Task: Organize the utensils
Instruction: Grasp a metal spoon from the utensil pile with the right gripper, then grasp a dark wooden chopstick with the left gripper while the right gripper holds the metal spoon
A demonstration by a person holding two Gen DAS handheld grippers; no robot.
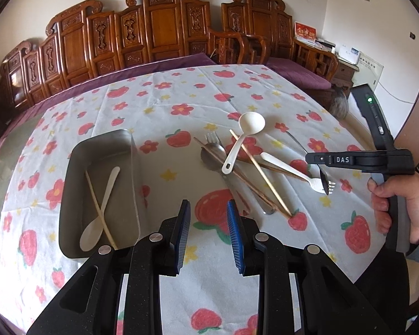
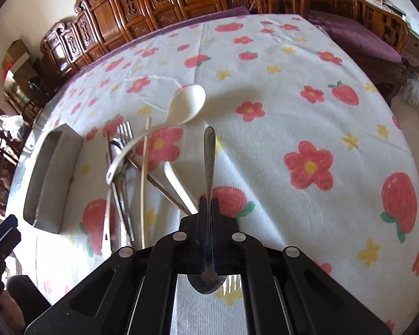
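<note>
- Utensils part-sorted: our rectangular grey metal tray [image 1: 69,173] holds one cream plastic spoon [image 1: 97,217] and one pale wooden chopstick [image 1: 93,192].
- We judge most work remains: a loose pile of forks, ladle and chopsticks [image 1: 237,162] lies on the strawberry-print tablecloth [image 1: 153,106] beside it.
- Our right gripper [image 2: 208,209] clamps a stainless steel spoon [image 2: 209,150]; our left gripper [image 1: 208,217] hangs narrowly parted, empty.

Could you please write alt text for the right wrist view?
The right gripper is shut on a metal spoon, handle pointing away over the floral tablecloth. Left of it lie mixed utensils and a metal tray.
</note>
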